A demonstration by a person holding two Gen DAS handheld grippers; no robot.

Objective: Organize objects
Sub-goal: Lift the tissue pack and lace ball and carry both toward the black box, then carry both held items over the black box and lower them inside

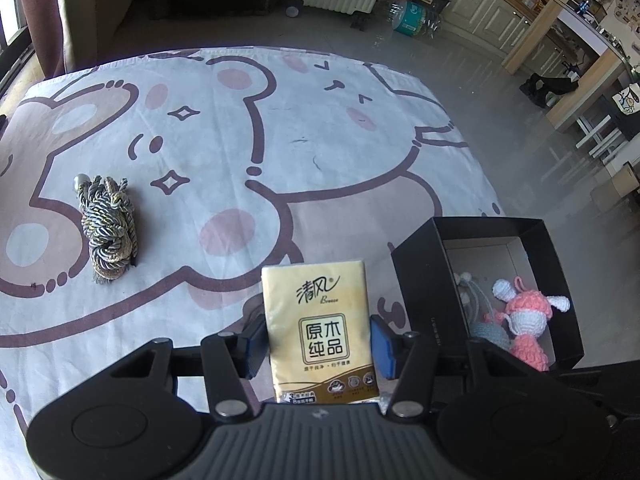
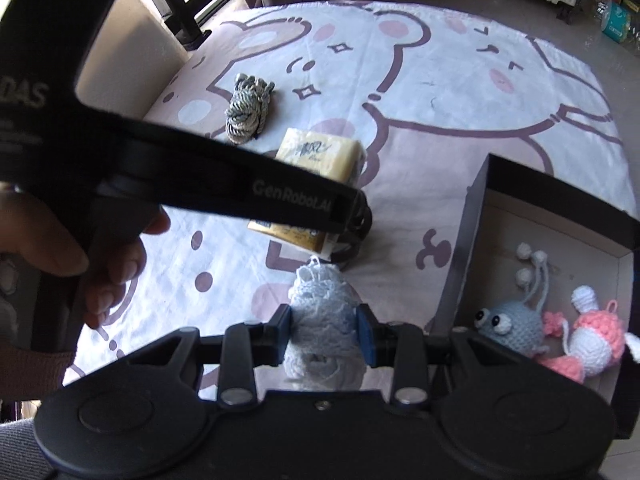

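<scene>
The left gripper (image 1: 318, 340) is clamped on a yellow tissue pack (image 1: 320, 328), with a blue pad pressing each side. The pack is held above the bear cloth (image 1: 280, 128), near its front edge, just beside the black box (image 1: 424, 280). The right gripper (image 2: 325, 330) squeezes a pale blue lace bundle (image 2: 324, 320) near the same edge. The box sits at the cloth's right edge and holds a grey crochet toy (image 2: 512, 324) and a pink crochet toy (image 2: 596, 332). A rope bundle (image 1: 108, 228) lies near the cloth's left edge.
</scene>
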